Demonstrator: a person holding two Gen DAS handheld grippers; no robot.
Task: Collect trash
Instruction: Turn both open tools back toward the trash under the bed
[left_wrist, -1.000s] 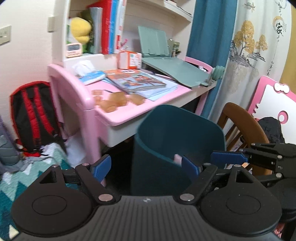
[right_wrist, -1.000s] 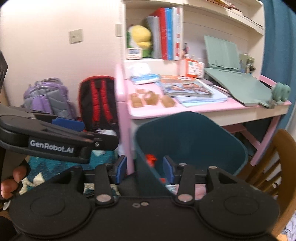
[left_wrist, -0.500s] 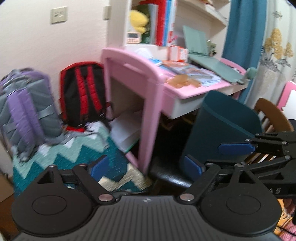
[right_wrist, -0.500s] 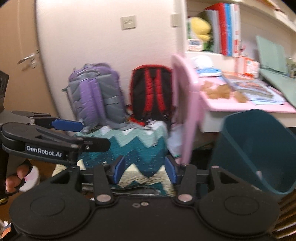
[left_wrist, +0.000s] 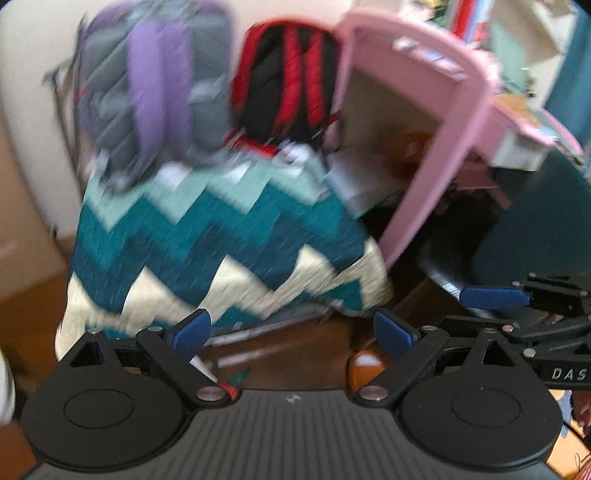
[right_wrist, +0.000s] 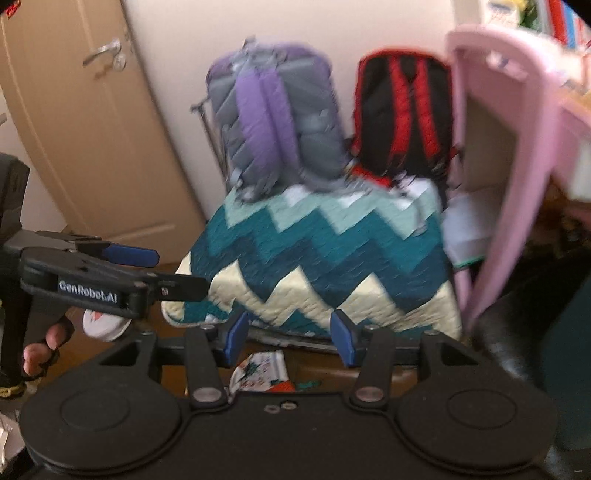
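Trash wrapper (right_wrist: 264, 371) lies on floor below quilt (right_wrist: 325, 266), not yet picked; right tongs (right_wrist: 288, 338) and left tongs (left_wrist: 291, 332) both empty, just been opening wide, aimed downward

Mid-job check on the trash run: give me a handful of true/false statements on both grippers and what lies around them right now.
1. The left gripper is open with nothing between its pads. True.
2. The right gripper is clamped on a wrapper. False: its jaws stand apart and empty; a printed wrapper lies on the floor just below them.
3. The purple and grey backpack stands left of the red and black backpack. True.
4. The zigzag quilt is draped over the pink desk. False: it lies beside the desk, in front of the backpacks.
5. The door is wide open. False: it looks shut.
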